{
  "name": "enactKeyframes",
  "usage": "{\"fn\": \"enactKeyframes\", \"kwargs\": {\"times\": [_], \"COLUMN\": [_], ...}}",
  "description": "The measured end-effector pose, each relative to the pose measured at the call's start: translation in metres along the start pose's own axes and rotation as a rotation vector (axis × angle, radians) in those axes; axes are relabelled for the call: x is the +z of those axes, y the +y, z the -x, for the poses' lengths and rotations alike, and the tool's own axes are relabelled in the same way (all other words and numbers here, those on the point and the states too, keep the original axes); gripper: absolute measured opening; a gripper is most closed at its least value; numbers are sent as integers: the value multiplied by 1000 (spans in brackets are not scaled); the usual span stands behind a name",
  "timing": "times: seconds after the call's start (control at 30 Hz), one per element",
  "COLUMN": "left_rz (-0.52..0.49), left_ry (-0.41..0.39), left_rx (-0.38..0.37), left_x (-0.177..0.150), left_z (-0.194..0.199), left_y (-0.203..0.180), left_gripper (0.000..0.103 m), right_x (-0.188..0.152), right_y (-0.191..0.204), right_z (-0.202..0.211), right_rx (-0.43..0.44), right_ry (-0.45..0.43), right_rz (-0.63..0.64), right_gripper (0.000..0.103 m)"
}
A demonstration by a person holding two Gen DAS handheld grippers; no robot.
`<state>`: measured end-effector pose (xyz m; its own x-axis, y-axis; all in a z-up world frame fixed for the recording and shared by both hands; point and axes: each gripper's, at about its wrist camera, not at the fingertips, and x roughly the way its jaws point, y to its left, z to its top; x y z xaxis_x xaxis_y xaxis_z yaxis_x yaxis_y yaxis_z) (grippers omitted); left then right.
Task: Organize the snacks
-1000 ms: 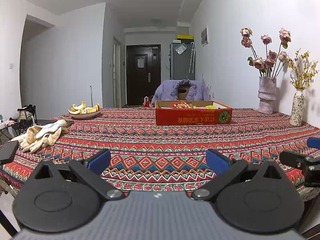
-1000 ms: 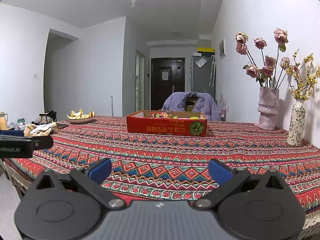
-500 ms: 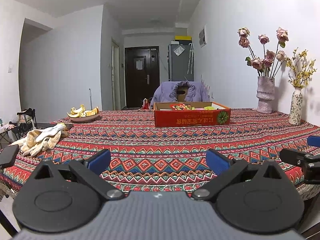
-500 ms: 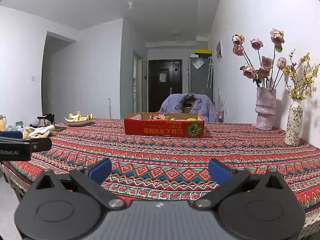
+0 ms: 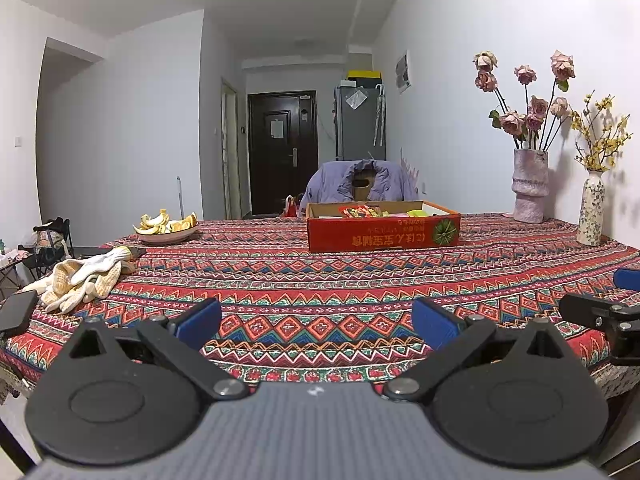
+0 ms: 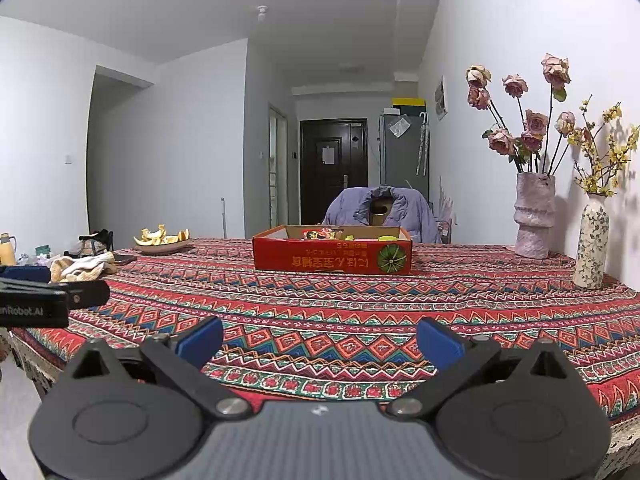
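A shallow red cardboard box (image 5: pixel 383 232) (image 6: pixel 332 258) stands far across the patterned tablecloth (image 5: pixel 320 280) (image 6: pixel 360 304). Colourful snack packets (image 5: pixel 360 211) (image 6: pixel 320 234) lie inside it, mostly hidden by its front wall. My left gripper (image 5: pixel 316 322) hovers open over the table's near edge, nothing between its blue pads. My right gripper (image 6: pixel 320 340) is open too, empty, at the near edge and well short of the box. Each gripper's tip shows at the side of the other's view.
A plate of fruit peels (image 5: pixel 166 229) and a heap of cloth gloves (image 5: pixel 80 278) lie at the left, with a dark phone (image 5: pixel 16 312) by the edge. Two flower vases (image 5: pixel 530 186) (image 5: pixel 592 208) stand by the right wall. A jacket-draped chair (image 5: pixel 360 180) sits behind the box.
Both views have tilted and drifted slightly, so the box and vases sit a little differently in frame. Both grippers stay open and nothing on the table has moved.
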<state>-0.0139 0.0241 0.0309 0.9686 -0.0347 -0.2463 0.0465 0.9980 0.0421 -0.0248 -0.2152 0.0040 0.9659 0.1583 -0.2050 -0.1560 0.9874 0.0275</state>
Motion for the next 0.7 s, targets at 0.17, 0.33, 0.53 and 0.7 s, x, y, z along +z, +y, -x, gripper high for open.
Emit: {"fn": "enactKeyframes", "kwargs": {"times": [0.17,0.33,0.53,0.7], "left_rz": [-2,-5,-4,-5], "left_ry": [-4,-4,-2,1], "left_rx": [2,4,-1,1], "left_x": [1,0,1,0], "left_z": [1,0,0,-1], "left_y": [0,1,0,1], "left_gripper": [103,103,103,103], "right_x": [1,2,0,0], "right_y": [-1,-2,-2,-1], "right_z": [0,0,0,1], "right_rx": [-3,6,1,7], "right_ry": [2,5,7,6], "right_rz": [-2,-14,-9,1], "right_gripper": [103,103,103,103]}}
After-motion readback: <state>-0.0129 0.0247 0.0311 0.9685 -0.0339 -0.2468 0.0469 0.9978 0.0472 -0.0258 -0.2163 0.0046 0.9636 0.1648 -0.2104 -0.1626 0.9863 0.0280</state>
